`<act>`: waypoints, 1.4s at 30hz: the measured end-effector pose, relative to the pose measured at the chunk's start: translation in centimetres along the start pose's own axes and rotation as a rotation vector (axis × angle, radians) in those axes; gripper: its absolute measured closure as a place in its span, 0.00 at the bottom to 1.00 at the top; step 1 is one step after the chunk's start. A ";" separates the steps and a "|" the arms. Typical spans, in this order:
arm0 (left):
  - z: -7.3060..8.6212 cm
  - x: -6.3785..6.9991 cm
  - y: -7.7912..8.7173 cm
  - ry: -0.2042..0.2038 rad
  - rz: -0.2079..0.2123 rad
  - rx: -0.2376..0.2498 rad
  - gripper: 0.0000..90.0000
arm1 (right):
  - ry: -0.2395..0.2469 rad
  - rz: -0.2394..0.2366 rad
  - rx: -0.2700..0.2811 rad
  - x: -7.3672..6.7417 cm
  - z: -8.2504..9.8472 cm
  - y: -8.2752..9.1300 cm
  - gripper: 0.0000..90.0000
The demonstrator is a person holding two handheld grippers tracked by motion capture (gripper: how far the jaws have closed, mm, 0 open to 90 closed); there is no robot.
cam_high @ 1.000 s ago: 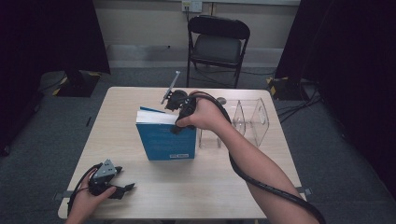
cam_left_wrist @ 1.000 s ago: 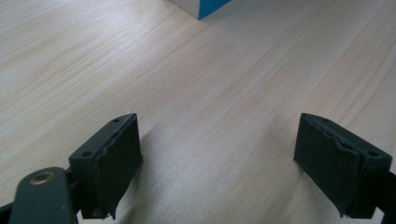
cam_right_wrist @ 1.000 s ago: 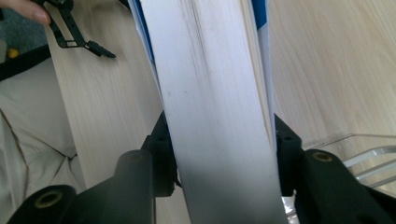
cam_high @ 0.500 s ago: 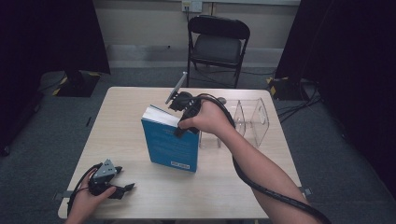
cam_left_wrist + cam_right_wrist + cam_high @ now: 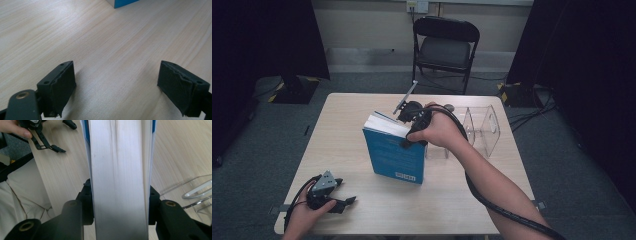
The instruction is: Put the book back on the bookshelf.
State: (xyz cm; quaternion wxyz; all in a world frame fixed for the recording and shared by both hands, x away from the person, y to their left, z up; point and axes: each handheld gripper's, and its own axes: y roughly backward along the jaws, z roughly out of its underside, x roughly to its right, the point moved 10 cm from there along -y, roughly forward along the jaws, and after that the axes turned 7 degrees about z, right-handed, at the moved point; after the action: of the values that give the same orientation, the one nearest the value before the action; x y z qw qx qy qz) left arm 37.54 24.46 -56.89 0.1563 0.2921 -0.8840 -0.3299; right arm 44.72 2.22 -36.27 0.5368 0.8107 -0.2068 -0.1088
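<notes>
A blue book (image 5: pixel 394 157) stands on edge at the middle of the table, leaning with its cover toward me. My right gripper (image 5: pixel 409 117) grips its top from above. In the right gripper view the white page block (image 5: pixel 117 170) runs between the jaws of the right gripper (image 5: pixel 118 202), and both pads lie against the covers. The jaws have just been opening a little with the book still between them. My left gripper (image 5: pixel 346 191) rests open on the table at the near left corner. The left gripper (image 5: pixel 117 82) has only bare wood between its pads.
A clear acrylic holder (image 5: pixel 482 127) stands just right of the book and my right hand; its edge (image 5: pixel 190 190) is close to the right jaw. A black folding chair (image 5: pixel 446 47) stands beyond the wooden table (image 5: pixel 347 115). A black cable trails along my right forearm.
The book has turned from broadside to a taller, tilted stance, its lower edge nearer to me. My right hand shifted slightly; the left gripper stayed put.
</notes>
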 end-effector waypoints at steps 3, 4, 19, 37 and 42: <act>0.0 0.0 0.0 0.003 0.001 0.001 0.16 | 0.000 0.009 0.009 0.2 0.4 -0.1 0.59; 0.0 0.0 0.0 -0.002 0.000 -0.001 0.16 | -0.003 0.000 0.009 0.2 0.5 -0.1 0.61; 0.0 0.0 0.0 -0.002 0.000 -0.001 0.15 | 0.028 -0.013 -0.013 0.2 1.8 -1.3 0.59; 0.0 0.0 0.0 0.000 -0.001 -0.001 0.15 | 0.038 0.003 -0.086 0.2 2.3 -2.5 0.64; 0.0 0.0 0.0 0.002 0.000 0.000 0.15 | 0.057 0.005 -0.081 0.3 2.4 -2.7 0.62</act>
State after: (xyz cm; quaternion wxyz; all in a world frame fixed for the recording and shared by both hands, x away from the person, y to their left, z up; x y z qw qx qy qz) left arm 37.53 24.46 -56.90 0.1571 0.2925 -0.8837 -0.3298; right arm 44.59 1.05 -39.72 0.5751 0.7905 -0.1890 -0.0926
